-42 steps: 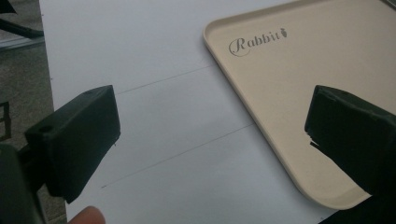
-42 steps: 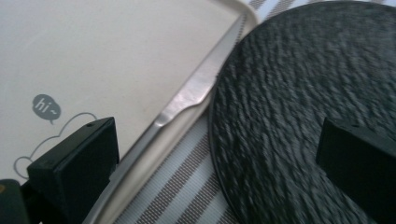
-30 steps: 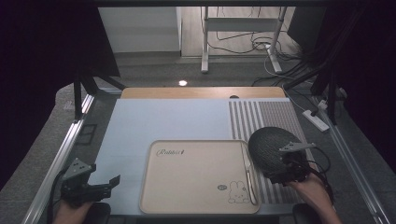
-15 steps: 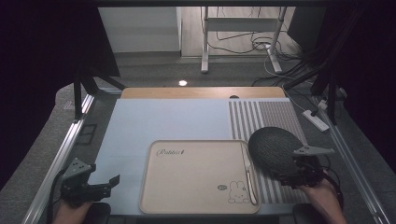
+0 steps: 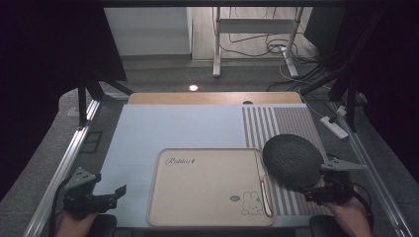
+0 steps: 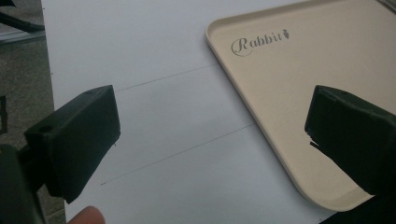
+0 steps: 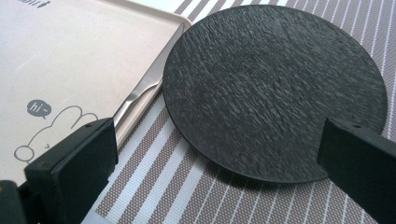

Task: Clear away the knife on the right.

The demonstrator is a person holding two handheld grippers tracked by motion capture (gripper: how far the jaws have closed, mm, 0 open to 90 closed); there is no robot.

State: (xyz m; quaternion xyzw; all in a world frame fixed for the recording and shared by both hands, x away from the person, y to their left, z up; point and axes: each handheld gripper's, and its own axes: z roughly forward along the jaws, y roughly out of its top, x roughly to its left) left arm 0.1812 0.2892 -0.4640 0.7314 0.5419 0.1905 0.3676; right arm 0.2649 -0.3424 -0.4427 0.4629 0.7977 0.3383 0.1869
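Observation:
A round black textured plate point(image 5: 292, 160) point(image 7: 275, 88) lies flat on a grey-and-white striped mat point(image 5: 289, 121) point(image 7: 187, 186). Left of it sits a beige tray point(image 5: 197, 197) point(image 6: 317, 56) point(image 7: 70, 56) printed with "Rabbit" and a bunny. A metal knife point(image 5: 262, 182) point(image 7: 140, 95) rests along the tray's right rim. My right gripper point(image 5: 316, 190) point(image 7: 219, 140) is open just off the plate's near edge, its jaws wide apart and holding nothing. Near the table's front left corner my left gripper point(image 5: 112, 195) point(image 6: 215, 112) is open over the pale sheet, beside the tray's left edge.
A pale blue sheet point(image 5: 173, 128) point(image 6: 154, 116) covers the table left of the mat. Metal rails point(image 5: 69, 158) run along both table sides. A power strip point(image 5: 335, 127) lies off the right edge. Desk legs and cables point(image 5: 276, 47) stand on the floor beyond.
My right gripper has drawn back toward the person and to the right, off the black plate. The plate stays in place. The left gripper has hardly moved.

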